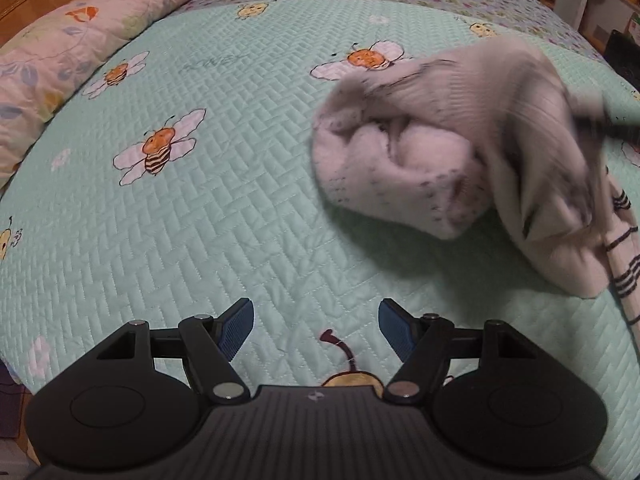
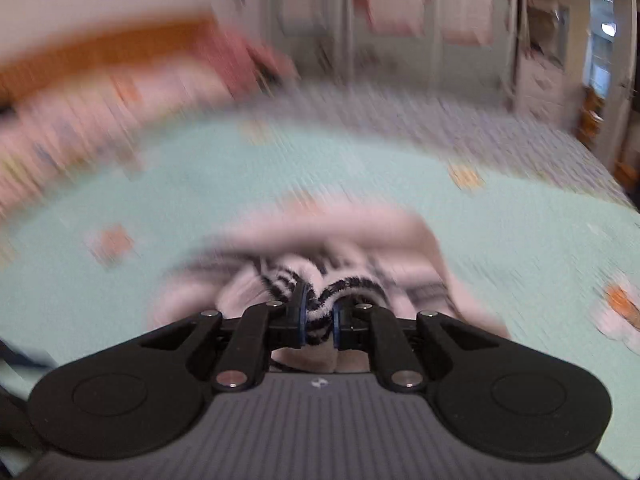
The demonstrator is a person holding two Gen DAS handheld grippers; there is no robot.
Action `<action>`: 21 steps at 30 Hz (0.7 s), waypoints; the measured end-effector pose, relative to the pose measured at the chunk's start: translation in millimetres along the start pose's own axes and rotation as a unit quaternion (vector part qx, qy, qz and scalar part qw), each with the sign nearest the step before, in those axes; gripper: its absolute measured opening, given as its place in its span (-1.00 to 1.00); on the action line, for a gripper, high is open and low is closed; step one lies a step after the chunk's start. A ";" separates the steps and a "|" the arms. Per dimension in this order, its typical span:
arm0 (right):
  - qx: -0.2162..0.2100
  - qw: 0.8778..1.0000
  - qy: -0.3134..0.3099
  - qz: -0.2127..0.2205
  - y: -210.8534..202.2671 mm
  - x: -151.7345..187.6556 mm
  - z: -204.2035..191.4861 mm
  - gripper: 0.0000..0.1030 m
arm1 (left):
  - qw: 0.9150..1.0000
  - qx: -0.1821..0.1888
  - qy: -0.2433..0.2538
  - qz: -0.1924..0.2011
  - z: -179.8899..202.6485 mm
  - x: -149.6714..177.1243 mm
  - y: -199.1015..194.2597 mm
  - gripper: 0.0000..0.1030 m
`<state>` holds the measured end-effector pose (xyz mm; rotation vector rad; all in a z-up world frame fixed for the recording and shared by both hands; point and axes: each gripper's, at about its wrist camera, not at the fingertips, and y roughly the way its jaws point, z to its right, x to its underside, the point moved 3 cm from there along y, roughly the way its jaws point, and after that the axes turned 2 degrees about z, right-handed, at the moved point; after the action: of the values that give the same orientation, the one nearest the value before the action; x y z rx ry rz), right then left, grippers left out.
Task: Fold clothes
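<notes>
Striped sweater pinched in right claw.

The left gripper is hovering tilted downward, its blue-padded fingers standing wide apart with nothing between them and touching nothing. The right gripper is pointing forward and down, its jaws drawn close and pinching a bunched fold of striped cloth between the pads. The right wrist view is smearing with blur, while the left wrist view is showing sharp.
</notes>
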<state>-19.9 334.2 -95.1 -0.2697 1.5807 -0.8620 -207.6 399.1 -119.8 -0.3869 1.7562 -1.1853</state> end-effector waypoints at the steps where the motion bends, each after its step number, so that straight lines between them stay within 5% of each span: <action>1: 0.014 0.999 -0.002 -0.046 11.4 13.0 6.1 -0.73 | 1.000 0.000 0.001 -0.005 0.7 0.5 1.9 0.40; 4: 0.006 0.994 0.041 -0.097 12.7 37.8 20.2 -0.63 | 1.000 0.003 0.007 -0.011 4.2 0.8 5.3 0.40; 7: -0.008 0.991 0.069 -0.110 -2.8 42.0 23.7 -0.11 | 1.000 0.005 0.020 -0.010 12.0 0.8 3.5 0.40; 9: 0.009 0.992 0.065 -0.107 -13.8 37.2 23.6 0.45 | 1.000 0.005 0.030 -0.007 18.5 -0.8 0.7 0.40; 14: 0.057 0.992 0.032 -0.109 -38.6 28.8 14.1 0.64 | 0.999 0.005 0.043 -0.006 32.5 -11.2 -7.6 0.40; 21: 0.128 0.983 -0.025 -0.132 -41.3 19.5 0.2 0.65 | 0.999 0.001 0.043 0.013 46.9 -30.8 -26.5 0.41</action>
<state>-36.3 293.4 -82.7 -0.3167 1.3878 -1.2433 -159.2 381.9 -85.0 -0.3148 1.8278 -1.1996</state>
